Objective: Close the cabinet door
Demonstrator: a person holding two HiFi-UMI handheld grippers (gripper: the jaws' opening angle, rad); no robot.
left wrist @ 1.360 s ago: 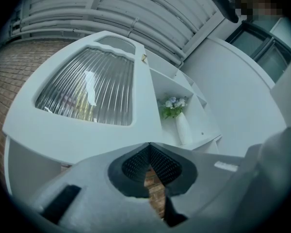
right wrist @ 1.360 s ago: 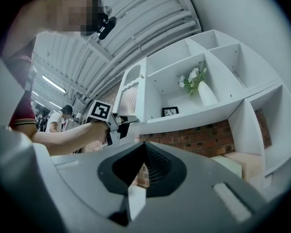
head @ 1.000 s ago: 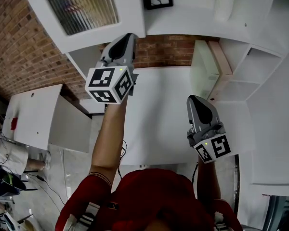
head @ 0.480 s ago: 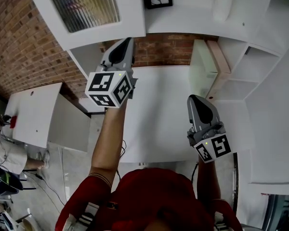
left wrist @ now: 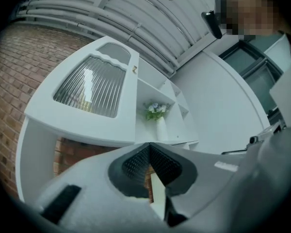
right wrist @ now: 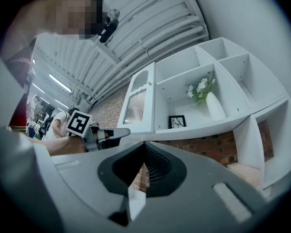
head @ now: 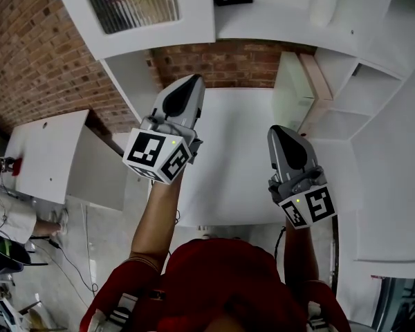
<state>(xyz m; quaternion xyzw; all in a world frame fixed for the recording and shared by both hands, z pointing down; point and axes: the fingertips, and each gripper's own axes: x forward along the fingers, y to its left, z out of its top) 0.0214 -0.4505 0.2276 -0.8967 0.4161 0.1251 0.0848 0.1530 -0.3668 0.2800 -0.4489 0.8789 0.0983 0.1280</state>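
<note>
The white cabinet door [head: 135, 9] with its ribbed glass pane hangs at the top left of the head view. In the left gripper view the door [left wrist: 89, 89] fills the upper left, and in the right gripper view the same door [right wrist: 137, 103] looks flush with the shelf front beside it. My left gripper [head: 191, 83] is shut and empty, below the door and apart from it, over the white counter. Its tips [left wrist: 149, 147] meet with nothing between them. My right gripper [head: 278, 131] is shut and empty too, lower right, its tips [right wrist: 144, 145] together.
A white counter [head: 228, 164] lies under both grippers against a brick wall [head: 28, 54]. Open shelves [head: 346, 95] stand at the right, with a framed picture [right wrist: 176, 122] and a vase of flowers [right wrist: 211, 103]. A white desk [head: 45, 158] stands to the left.
My left gripper has dropped away from the door's lower edge and come back toward me, over the counter. The right gripper has hardly shifted.
</note>
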